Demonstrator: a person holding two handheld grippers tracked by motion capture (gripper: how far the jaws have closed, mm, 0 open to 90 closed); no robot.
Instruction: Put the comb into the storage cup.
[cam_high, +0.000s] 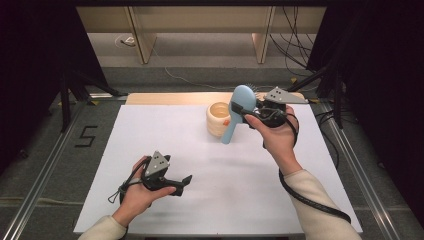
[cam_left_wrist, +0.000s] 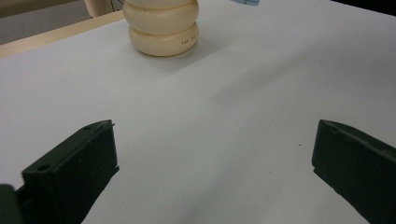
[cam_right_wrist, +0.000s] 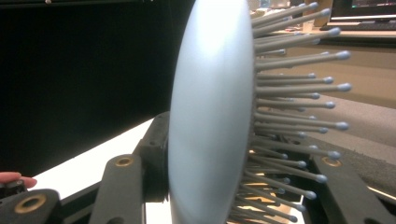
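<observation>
A light blue hairbrush (cam_high: 239, 111) hangs above the white table top, its handle pointing down beside a cream ribbed cup (cam_high: 218, 119). My right gripper (cam_high: 248, 111) is shut on the brush's head, held up over the far right of the table. In the right gripper view the brush head (cam_right_wrist: 210, 116) stands edge-on between the jaws, its bristles (cam_right_wrist: 299, 93) pointing right. My left gripper (cam_high: 186, 181) rests low near the front left of the table, open with nothing between its jaws. In the left gripper view the cream cup (cam_left_wrist: 161, 29) stands ahead on the table.
The white table top (cam_high: 165, 140) has a wooden strip (cam_high: 165, 98) along its far edge. Wooden furniture legs (cam_high: 142, 42) and cables (cam_high: 295, 50) lie on the floor beyond. Dark tripod legs (cam_high: 75, 90) stand left and right of the table.
</observation>
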